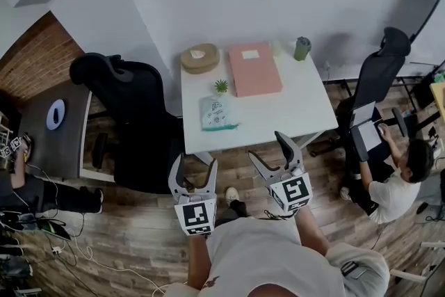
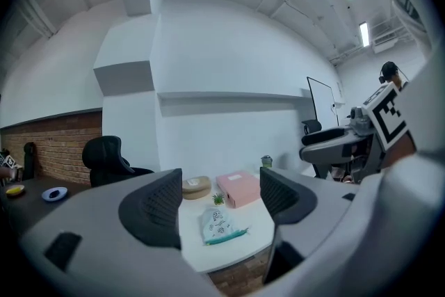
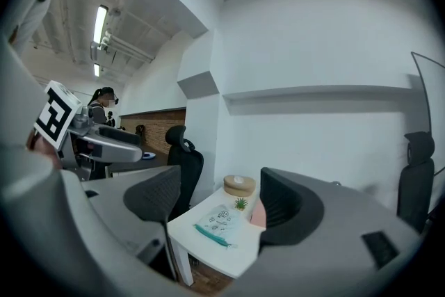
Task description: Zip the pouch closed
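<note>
Item: pouch, pale and printed, with a teal zip edge. We are finding it lying flat on the white worktop, toward the near-left edge and just near of a small potted plant. Its zip edge is running left to right along the near side, facing us. Farther back, a pink flat box, a round tan case and a green cup are also resting on the worktop. Left claw: we are holding it wide, with nothing between its jaws, short of the worktop's near edge. Right claw: we are holding it equally wide and empty, a little farther forward. The pouch is lying ahead of both and between their lines, well apart from either. We are judging the left claw slightly better lined up to pin the fabric, leaving the right for the slider. The slider is too small to place, and we are not able to tell how far the zip is open.
</note>
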Tool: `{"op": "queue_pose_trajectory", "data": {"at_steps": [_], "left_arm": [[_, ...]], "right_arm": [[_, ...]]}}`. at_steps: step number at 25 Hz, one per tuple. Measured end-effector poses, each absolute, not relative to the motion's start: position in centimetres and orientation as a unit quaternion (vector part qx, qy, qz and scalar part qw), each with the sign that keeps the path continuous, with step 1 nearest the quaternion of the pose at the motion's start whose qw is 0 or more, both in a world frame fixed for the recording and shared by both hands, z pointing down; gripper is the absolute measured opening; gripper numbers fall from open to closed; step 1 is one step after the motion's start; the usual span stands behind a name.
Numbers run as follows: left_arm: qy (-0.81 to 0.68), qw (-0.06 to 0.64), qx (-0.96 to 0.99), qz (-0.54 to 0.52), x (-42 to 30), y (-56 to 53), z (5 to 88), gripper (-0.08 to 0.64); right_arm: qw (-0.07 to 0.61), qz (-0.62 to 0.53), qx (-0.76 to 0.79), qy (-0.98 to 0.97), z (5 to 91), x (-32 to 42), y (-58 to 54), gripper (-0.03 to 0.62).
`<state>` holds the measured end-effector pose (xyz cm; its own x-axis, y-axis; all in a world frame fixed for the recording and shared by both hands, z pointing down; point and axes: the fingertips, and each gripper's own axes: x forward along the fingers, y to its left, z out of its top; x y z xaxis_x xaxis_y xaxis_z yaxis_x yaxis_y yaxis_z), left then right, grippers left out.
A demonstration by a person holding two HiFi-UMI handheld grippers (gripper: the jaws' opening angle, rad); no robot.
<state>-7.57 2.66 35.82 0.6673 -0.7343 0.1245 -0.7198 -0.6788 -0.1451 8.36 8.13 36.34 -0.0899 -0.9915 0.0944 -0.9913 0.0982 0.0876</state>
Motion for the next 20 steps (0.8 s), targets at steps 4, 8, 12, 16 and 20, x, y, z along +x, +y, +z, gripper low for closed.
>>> {"op": "queue_pose_trajectory", "data": {"at_steps": [4,8,12,16,20], "left_arm": [[0.390,0.039,-0.916,-0.086,-7.2,-0.7,36.0,0.347],[0.381,0.039,-0.920,-0.086,-6.6,-3.8,36.1,0.345],[0.371,0.037,-0.924,-0.085,-6.2,-6.2,36.5,0.344],[0.363,0.030,-0.927,-0.088,-5.6,-8.4,37.4,0.341],[0.357,0.021,-0.929,-0.090,-4.8,-9.8,38.1,0.337]], "right_arm": [[0.070,0.001,0.679,-0.731,36.3,8.7,5.1,0.360],[0.074,0.007,0.685,-0.724,36.6,9.2,2.4,0.357],[0.079,0.007,0.692,-0.718,37.0,9.4,0.3,0.357],[0.087,0.009,0.699,-0.710,37.4,10.0,-1.5,0.354],[0.093,0.017,0.705,-0.703,38.2,11.0,-2.5,0.348]]}}
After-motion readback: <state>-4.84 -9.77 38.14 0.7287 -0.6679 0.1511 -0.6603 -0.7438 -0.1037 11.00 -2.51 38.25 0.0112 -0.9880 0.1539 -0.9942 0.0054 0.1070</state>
